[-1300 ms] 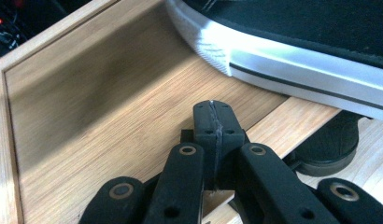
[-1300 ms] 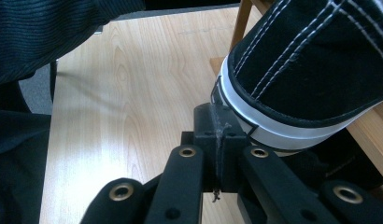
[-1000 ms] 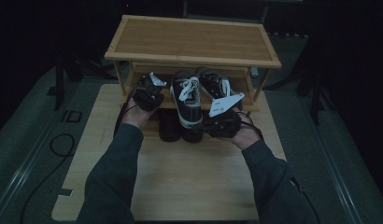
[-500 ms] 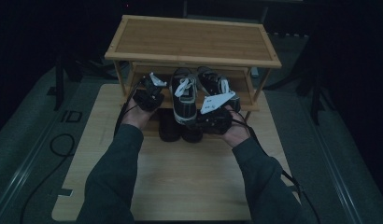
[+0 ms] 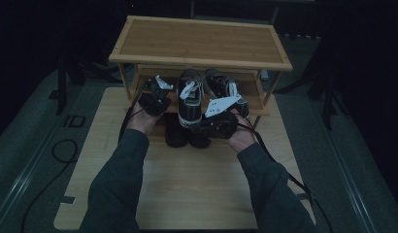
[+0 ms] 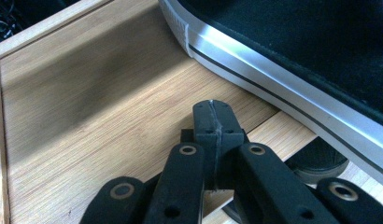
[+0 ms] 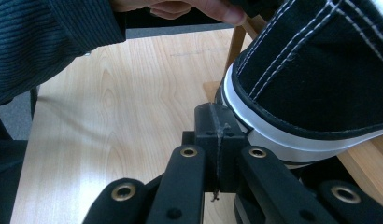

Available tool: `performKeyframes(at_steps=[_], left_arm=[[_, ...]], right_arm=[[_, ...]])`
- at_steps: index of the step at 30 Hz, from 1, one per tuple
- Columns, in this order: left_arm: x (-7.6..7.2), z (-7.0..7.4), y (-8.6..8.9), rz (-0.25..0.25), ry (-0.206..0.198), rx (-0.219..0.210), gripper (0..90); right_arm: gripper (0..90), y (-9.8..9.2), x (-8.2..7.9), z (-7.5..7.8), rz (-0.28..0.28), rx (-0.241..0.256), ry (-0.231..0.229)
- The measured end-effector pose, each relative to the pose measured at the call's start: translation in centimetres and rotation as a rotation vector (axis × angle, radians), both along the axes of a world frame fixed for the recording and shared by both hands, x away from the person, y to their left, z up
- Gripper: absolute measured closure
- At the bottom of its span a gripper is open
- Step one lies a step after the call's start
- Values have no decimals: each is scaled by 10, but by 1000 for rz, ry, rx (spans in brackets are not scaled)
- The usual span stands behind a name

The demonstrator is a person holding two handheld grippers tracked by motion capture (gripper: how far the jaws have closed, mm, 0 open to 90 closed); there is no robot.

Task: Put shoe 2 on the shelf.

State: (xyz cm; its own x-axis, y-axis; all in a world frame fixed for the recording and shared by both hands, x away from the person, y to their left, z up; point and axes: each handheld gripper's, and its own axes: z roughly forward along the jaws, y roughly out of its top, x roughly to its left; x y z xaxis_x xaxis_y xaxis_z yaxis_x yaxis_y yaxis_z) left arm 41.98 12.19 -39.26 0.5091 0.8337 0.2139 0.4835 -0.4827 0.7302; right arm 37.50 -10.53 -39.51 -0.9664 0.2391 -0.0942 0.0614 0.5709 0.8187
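The nearer black sneaker (image 5: 190, 99) sits on the lower shelf of the bamboo rack (image 5: 202, 41), heel jutting over the edge. It looks light, with soft canvas uppers and a firm rubber sole, so the heel rim seems the best hold. Both the left tool (image 6: 213, 114) and right tool (image 7: 215, 116) are closed, holding nothing. I count two sneakers on the shelf, and one dark pair on the table (image 5: 187, 184) below

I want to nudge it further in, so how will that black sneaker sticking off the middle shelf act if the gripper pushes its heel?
The sneaker overhangs the shelf, so it may tip forward. Its rubber sole probably grips the wood, sliding reluctantly. The canvas upper looks soft and likely dents.
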Motion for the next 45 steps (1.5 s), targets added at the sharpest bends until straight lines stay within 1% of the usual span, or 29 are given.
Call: performKeyframes(at_steps=[2,3,4,5,6,7,9,12,14,15,19,21,24,27,30,32,35,38,39,40,41,42,43,44,45], left_arm=[[0,0,0,0,1,-1,900],[0,0,0,-1,2,-1,900],[0,0,0,1,1,-1,900],[0,0,0,4,1,-6,900],[0,0,1,1,4,-2,900],[0,0,1,1,4,-11,900],[0,0,1,-2,5,-10,900],[0,0,1,2,2,-10,900],[0,0,1,4,1,-9,900],[0,0,1,5,1,-9,900],[0,0,2,-5,2,-9,900],[0,0,1,-3,-2,-14,900],[0,0,1,-3,-4,-2,900],[-1,0,1,-6,-7,4,900],[0,0,1,1,-4,-5,900],[0,0,1,3,1,-6,900],[0,0,1,8,0,-8,900],[0,-1,2,11,3,-24,900],[0,-1,1,12,3,-25,900],[0,-1,1,16,6,-31,900],[0,0,2,18,15,-34,900],[0,0,2,20,17,-35,900],[0,0,2,17,18,-39,900],[0,0,2,15,17,-39,900],[0,0,2,14,15,-39,900]], right_arm=[[900,1,1,0,-3,-1,0],[900,2,1,0,-15,-7,-11],[900,3,3,-1,-60,-26,-31],[900,2,6,-2,-97,-29,-38],[900,0,11,-2,-100,-5,-17],[900,-1,12,-3,-90,8,-10],[900,1,11,-4,-87,-1,-28],[900,1,13,-4,-77,11,-23],[900,4,14,-5,-73,11,-28],[900,6,14,-5,-73,13,-35],[900,7,14,-5,-77,13,-20],[892,6,13,-4,-81,8,-28],[874,6,13,-4,-71,5,-28],[863,6,12,-5,-73,4,-29],[865,5,11,-4,-80,-2,-37],[898,4,11,-4,-90,-2,-40],[900,5,13,-5,-78,9,-33],[900,5,15,-5,-73,12,-37],[900,6,15,-5,-76,11,-39],[900,7,16,-6,-92,3,-58],[900,9,17,-7,-123,-2,-74],[900,8,21,-8,-152,1,-67],[900,7,24,-8,-150,21,-41],[900,7,25,-8,-146,27,-37],[900,8,24,-8,-148,20,-49]])
